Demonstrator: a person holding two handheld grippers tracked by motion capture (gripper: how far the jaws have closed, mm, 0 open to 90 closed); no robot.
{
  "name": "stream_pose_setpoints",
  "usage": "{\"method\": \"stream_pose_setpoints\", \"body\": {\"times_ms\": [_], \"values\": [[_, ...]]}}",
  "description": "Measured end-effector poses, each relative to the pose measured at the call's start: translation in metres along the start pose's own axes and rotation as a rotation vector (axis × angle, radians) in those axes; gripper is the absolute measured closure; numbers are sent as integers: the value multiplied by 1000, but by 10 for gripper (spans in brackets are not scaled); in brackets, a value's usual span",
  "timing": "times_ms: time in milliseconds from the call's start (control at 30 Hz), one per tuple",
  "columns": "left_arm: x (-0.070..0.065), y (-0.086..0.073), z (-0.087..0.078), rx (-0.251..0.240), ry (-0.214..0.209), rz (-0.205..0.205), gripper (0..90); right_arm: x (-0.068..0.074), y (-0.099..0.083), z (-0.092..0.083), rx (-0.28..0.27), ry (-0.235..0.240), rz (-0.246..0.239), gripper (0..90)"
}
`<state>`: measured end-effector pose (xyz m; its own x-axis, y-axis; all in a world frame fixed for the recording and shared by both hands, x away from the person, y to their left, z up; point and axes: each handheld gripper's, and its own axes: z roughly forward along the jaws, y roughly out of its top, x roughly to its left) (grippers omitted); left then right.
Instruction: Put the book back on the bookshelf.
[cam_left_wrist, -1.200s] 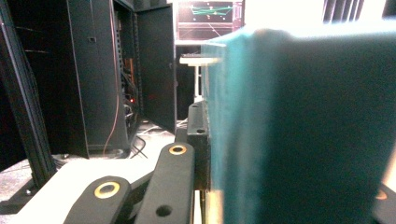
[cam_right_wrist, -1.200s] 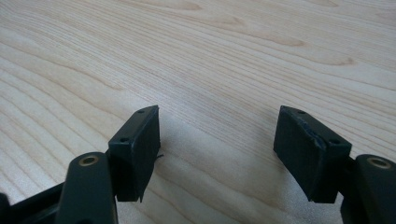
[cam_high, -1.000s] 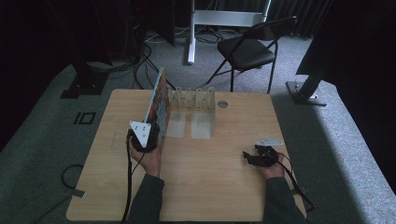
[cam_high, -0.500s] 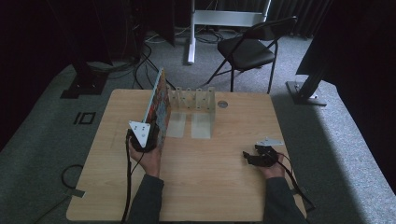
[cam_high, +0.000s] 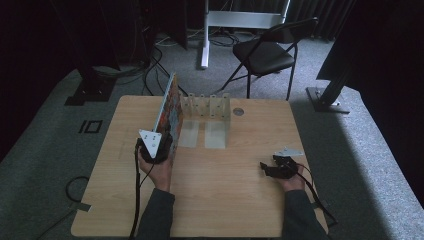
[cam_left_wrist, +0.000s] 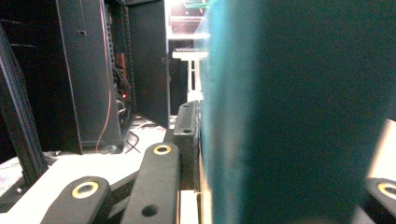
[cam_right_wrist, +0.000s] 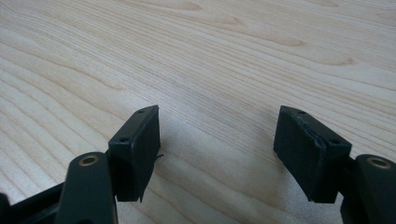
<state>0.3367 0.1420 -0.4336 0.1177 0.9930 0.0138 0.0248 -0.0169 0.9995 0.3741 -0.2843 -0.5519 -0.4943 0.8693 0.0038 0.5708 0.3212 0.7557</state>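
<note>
- At the clear rack (cam_high: 206, 106), the book (cam_high: 169, 113) stands upright in its leftmost slot, apparently placed
- left gripper (cam_high: 161, 148): jaws have just been opening around the book; withdrawal remains
- right gripper (cam_right_wrist: 217, 140) rests open, empty, on the table (cam_high: 225, 200)

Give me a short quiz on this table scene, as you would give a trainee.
1. What stands on edge between the left tongs? A) a picture book B) a plate C) a mug
2. True or false: the right tongs hold a pen.
3. What stands on the table just right of the book?

Key
1. A. The jaws of the left tongs have just been opening, with the book between them.
2. False. They gape open over bare wood.
3. A clear plastic rack.
</note>
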Motion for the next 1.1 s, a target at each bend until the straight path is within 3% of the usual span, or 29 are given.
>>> {"method": "stream_pose_setpoints", "body": {"times_ms": [1100], "values": [[11,-2,-18,3,-34,0,643,0,0,0,0,0,-1,313]]}}
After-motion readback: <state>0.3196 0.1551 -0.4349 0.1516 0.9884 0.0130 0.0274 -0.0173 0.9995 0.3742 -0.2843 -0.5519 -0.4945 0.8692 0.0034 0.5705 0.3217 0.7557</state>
